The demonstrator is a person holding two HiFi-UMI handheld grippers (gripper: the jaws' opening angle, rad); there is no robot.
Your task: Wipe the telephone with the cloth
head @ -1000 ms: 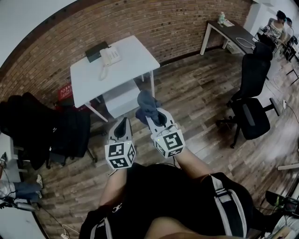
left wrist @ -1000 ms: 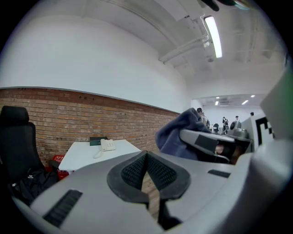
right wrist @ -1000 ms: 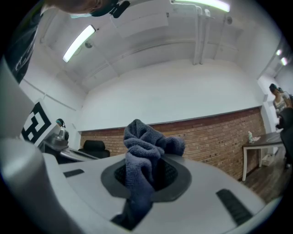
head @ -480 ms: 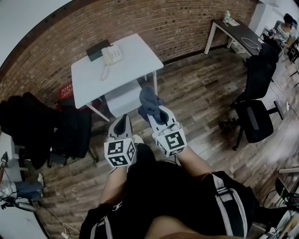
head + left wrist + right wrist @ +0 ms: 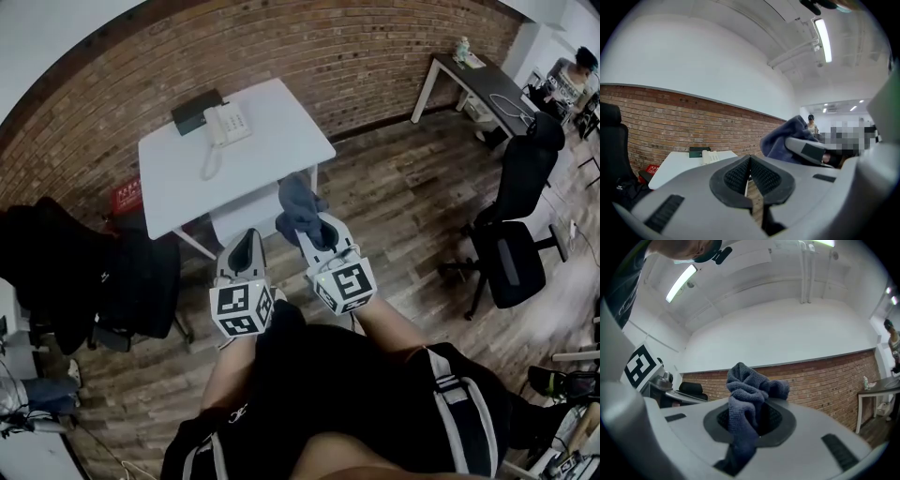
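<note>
Well short of the white surface (image 5: pixel 272 131) and its telephone (image 5: pixel 228 123), the right tongs (image 5: pixel 307 230) clamp the blue cloth (image 5: pixel 297 200) while the left tongs (image 5: pixel 246 244) sit closed, empty.

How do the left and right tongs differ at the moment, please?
The left tongs are shut on nothing, while the right tongs are shut on the cloth. In the head view, the right tongs sit slightly farther forward than the left tongs. Both are held in front of the person, and neither touches the telephone on the table.
</note>
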